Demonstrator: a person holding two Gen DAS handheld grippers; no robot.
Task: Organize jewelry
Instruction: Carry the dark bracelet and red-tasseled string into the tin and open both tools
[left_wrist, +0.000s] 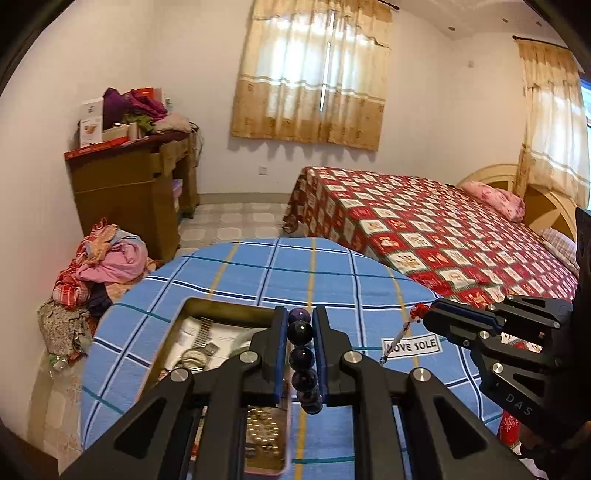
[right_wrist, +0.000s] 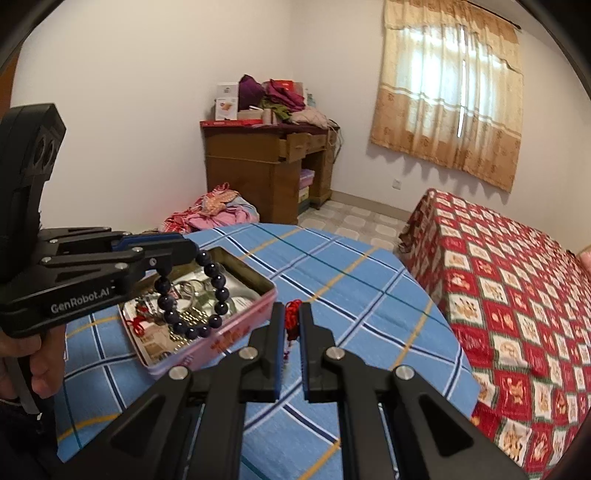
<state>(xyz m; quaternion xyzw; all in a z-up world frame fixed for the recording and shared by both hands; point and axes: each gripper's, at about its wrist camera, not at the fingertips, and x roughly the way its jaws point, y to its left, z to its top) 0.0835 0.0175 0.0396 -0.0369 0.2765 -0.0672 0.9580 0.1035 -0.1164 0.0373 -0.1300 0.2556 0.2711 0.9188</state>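
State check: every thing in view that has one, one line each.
left gripper: shut on dark purple bead bracelet, which hangs above the tin
right gripper: shut on red knotted tassel charm
pink rectangular metal tin: open, lidless, jewelry inside
brown wooden desk's drawer: pulled out

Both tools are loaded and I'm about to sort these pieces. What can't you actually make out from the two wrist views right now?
- Tin contents: left wrist view, the left tool and its bead bracelet cover most of it; right wrist view, small and jumbled.
- Red-tasselled charm: right wrist view, its lower end is hidden between the right tool fingers; left wrist view, too small.
- Table's near edge: cut off by both tools.
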